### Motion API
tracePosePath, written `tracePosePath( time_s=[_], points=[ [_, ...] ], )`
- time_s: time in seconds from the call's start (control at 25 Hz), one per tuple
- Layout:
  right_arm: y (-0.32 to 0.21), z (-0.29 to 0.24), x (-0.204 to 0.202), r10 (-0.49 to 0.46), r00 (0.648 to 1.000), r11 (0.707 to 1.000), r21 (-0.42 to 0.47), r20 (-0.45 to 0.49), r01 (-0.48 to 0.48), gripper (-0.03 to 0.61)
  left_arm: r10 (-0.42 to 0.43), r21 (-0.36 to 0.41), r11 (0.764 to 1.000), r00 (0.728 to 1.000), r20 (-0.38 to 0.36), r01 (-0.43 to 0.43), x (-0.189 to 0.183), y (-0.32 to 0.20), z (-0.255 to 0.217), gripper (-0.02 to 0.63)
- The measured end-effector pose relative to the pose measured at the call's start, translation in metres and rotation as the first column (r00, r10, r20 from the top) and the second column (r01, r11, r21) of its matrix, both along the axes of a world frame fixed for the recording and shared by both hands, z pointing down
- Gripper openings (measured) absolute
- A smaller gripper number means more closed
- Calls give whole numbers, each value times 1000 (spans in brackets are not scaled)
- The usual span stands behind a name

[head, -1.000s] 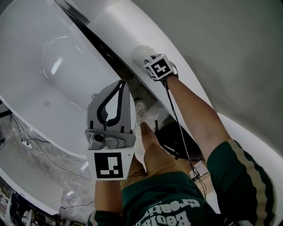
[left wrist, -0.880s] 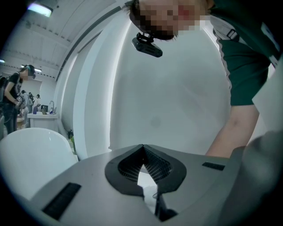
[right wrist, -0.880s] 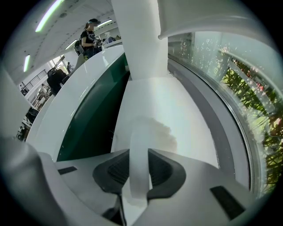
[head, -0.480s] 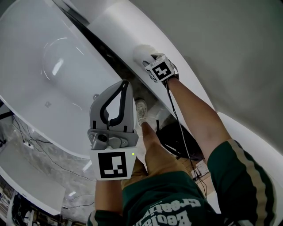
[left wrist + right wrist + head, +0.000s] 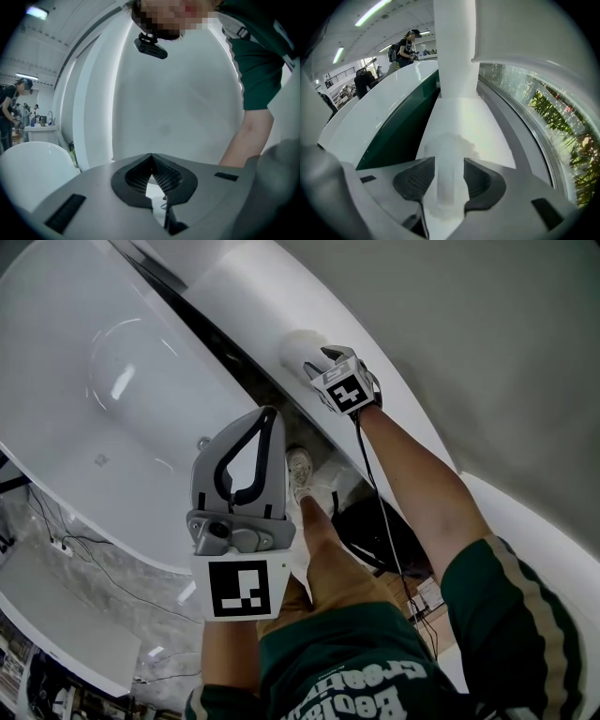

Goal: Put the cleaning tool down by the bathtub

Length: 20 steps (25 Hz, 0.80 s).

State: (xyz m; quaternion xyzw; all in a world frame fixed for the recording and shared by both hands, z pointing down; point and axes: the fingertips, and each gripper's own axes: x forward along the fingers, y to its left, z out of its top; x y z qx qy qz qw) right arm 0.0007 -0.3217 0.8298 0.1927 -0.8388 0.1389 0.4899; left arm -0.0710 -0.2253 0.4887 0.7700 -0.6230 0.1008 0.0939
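My right gripper (image 5: 317, 358) is stretched out ahead of me, angled steeply down over the broad white curved ledge (image 5: 246, 289) that runs beside the bathtub (image 5: 66, 418), with a dark gap between ledge and tub. Its jaws have just been opening and now stand wide apart. The cleaning tool (image 5: 298, 345) is between them, but the pads no longer press on it. In the right gripper view its pale straight handle rises from between the two dark pads, with a sliver of space on the right side at least. The fluffy white head (image 5: 451, 143) sits on the ledge just past the tips of the right gripper (image 5: 449, 176). From my head camera the tool shows as a soft white lump lying on that ledge, touching it, right at the gripper's nose and close to the tub's edge. My left gripper (image 5: 266, 420) hangs nearer to me, over the tub's near wall and well apart from the tool. Its jaws are closed tip to tip and hold nothing. In the left gripper view the left gripper (image 5: 152, 158) has its ribbed pads meeting at a point, and only pale floor shows through the loop behind them. Below, my white shoe (image 5: 298, 466) stands on the floor between tub and ledge.
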Motion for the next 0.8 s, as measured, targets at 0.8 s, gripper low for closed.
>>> tracePosePath(
  time_s=[0.8],
  points=[
    [12,-82,9,-47,996,993,109,71,40,198,33,42,998,996,85,-37,18,13,-61,3]
  ],
)
